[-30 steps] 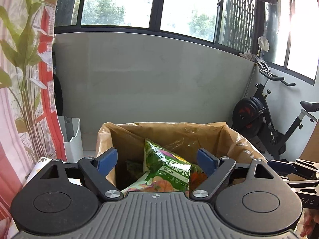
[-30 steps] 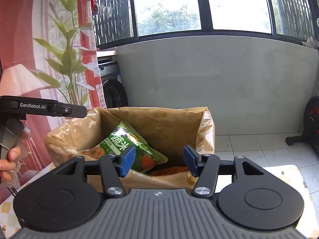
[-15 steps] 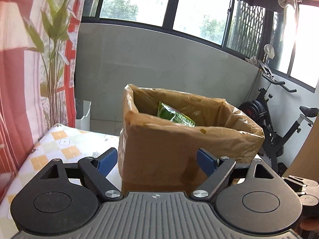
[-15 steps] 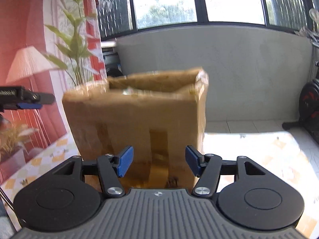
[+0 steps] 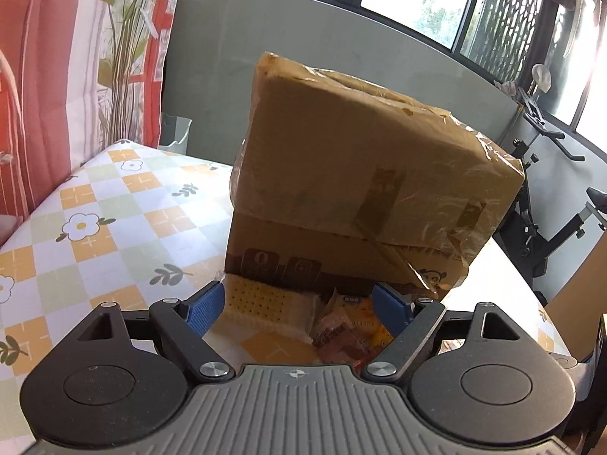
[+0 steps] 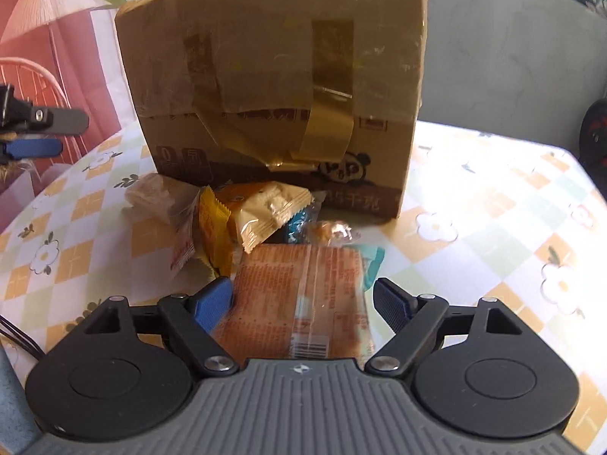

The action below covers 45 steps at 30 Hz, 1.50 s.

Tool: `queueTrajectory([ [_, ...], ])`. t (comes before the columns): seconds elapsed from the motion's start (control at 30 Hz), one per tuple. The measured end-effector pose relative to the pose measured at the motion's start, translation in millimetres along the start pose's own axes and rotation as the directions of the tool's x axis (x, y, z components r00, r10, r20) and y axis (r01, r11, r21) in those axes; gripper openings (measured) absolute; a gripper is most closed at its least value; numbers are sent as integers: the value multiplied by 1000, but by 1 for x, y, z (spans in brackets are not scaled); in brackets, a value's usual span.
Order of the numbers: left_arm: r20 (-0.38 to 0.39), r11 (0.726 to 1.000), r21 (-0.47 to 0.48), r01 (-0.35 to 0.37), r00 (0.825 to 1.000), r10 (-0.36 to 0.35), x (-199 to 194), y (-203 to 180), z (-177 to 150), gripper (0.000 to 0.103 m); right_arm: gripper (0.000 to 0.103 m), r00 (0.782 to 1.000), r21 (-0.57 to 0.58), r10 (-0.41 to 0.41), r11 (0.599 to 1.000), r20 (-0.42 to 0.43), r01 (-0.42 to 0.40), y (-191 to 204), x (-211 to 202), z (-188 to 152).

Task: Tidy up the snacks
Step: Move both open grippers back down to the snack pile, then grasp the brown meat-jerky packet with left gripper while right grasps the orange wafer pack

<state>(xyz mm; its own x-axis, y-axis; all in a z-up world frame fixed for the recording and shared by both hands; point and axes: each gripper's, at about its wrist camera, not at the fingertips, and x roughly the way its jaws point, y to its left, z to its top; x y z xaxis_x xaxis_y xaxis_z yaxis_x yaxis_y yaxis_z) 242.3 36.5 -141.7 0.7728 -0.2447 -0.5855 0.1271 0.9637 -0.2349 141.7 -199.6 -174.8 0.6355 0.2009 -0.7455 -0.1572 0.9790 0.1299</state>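
Cardboard fills both views: the box [image 6: 273, 87] stands on the worktop [image 6: 493, 204] at 12 o'clock. A second ago both cameras looked down into its open top at a green packet; now they sit low, facing its taped side, so both grippers have dropped to the loose snacks at its foot. The right gripper [image 6: 303, 305] is spread wide and empty, straddling an orange packet [image 6: 303, 303] lying flat. Beyond it a beige pack [image 6: 265, 208] and a yellow pack [image 6: 214, 235] lie in a pile. The left gripper [image 5: 297, 309] is likewise open and empty, with a cracker pack [image 5: 261, 301] just ahead at 11 o'clock. I judge the orange packet is the next pick, to go into the box.
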Motion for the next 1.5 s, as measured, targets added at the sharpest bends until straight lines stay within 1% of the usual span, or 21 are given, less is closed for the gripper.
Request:
queueTrajectory([
  [0.13, -30, 1000, -9, 0, 1000, 0, 5, -1, -8, 83, 83, 998, 68, 40, 997, -38, -38, -6, 4, 1],
  [0.23, -45, 1000, -17, 0, 999, -1, 7, -7, -13, 82, 82, 998, 46, 42, 998, -43, -40, -5, 4, -3],
  [0.3, -62, 999, -40, 20, 998, -23, 9, -8, -15, 82, 77, 999, 35, 43, 998, -32, -42, -5, 3, -3],
  [0.37, -81, 996, -71, 48, 995, -54, 15, -8, -18, 78, 76, 998, 39, 49, 998, -28, -48, -5, 3, -2],
  [0.43, -97, 995, -81, 63, 993, -71, 21, -10, -21, 76, 75, 998, 42, 52, 998, -24, -51, -6, 3, -2],
  [0.5, -125, 997, -51, 61, 990, -67, 33, -16, -23, 71, 75, 998, 43, 57, 998, -19, -56, -7, 2, -3],
  [0.57, -161, 999, -20, 41, 986, -44, 49, -23, -26, 58, 75, 998, 46, 62, 997, -16, -61, -9, 3, -3],
  [0.73, -185, 999, -37, 12, 983, -18, 78, -31, -27, 58, 75, 998, 58, 67, 996, -2, -66, -9, -1, -6],
  [0.83, -206, 996, -89, -11, 978, -7, 93, -30, -32, 60, 75, 997, 60, 71, 996, 10, -72, -9, -3, -8],
  [0.87, -210, 996, -93, -16, 978, -4, 97, -32, -35, 60, 75, 997, 61, 73, 995, 13, -74, -10, -2, -8],
  [0.93, -213, 997, -61, -44, 977, 30, 101, -38, -42, 62, 75, 997, 62, 74, 995, 16, -75, -9, -3, -9],
  [1.0, -201, 998, -5, -61, 978, 58, 100, -46, -47, 63, 75, 997, 59, 75, 995, 18, -76, -9, -3, -9],
  [1.07, -205, 997, 29, -73, 976, 78, 98, -51, -50, 63, 75, 997, 61, 77, 995, 21, -78, -9, -3, -10],
  [1.2, -203, 994, 57, -95, 973, 105, 89, -51, -57, 63, 75, 997, 61, 77, 995, 28, -79, -9, -5, -11],
  [1.33, -210, 987, 90, -131, 966, 148, 80, -49, -64, 63, 75, 996, 62, 80, 995, 29, -81, -9, -5, -12],
  [1.5, -208, 984, 114, -139, 965, 160, 76, -49, -68, 63, 75, 996, 64, 78, 995, 31, -80, -8, -5, -11],
])
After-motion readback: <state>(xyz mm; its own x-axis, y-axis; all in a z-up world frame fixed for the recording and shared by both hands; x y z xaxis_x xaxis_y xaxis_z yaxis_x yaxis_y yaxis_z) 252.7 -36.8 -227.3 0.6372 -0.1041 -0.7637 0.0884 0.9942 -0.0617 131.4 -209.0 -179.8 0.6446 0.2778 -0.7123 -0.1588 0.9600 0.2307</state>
